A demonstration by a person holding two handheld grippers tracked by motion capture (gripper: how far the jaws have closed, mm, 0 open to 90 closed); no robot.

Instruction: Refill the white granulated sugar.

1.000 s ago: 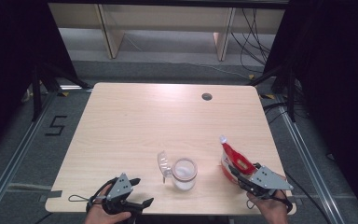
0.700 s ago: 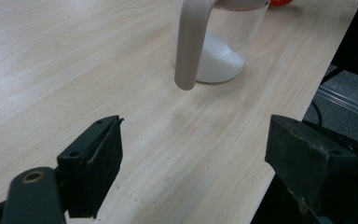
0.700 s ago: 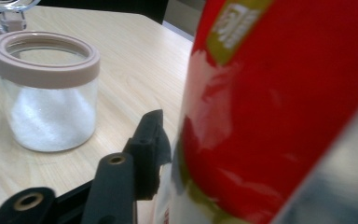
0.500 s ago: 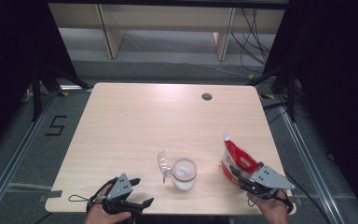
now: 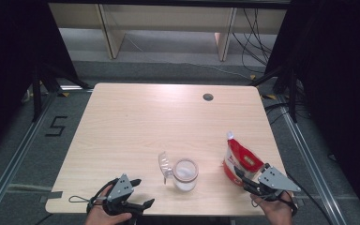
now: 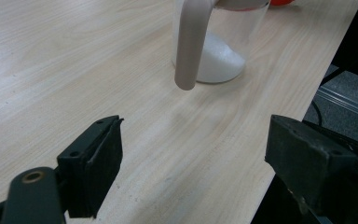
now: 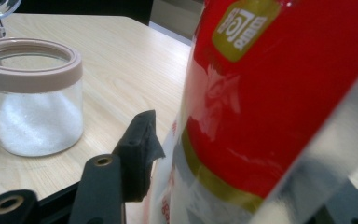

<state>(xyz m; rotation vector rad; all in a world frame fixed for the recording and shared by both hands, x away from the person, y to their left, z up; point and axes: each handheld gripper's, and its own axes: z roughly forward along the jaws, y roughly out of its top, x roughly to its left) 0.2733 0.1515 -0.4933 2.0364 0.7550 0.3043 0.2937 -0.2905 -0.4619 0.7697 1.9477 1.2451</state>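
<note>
- Right claw (image 5: 244, 177) of mine has just been opening its jaws; the tall red plastic pouch with a white top corner (image 5: 239, 160) stands between them, and the one pad I can see in the right gripper view sits just off its skin, so I judge it released.
- Left claw (image 5: 138, 193) rests at the near edge, jaws wide apart with nothing between them, pointed at the jar's handle.
- Light wooden counter (image 5: 136, 122) carries everything; a small dark round hole (image 5: 208, 97) sits near its far edge.
- That red pouch stands upright near the counter's right edge, well right of the jar. What remains inside it I cannot tell.
- Clear glass jar with a pale pink rim (image 5: 185, 173) stands near the front, between my two claws, with white granules heaped low in its bottom.
- Clear hinged lid (image 5: 163, 162) is flipped up at the jar's left, so the mouth is open.
- My judgement: filling looks done and the pouch is set down; closing the lid is left.
</note>
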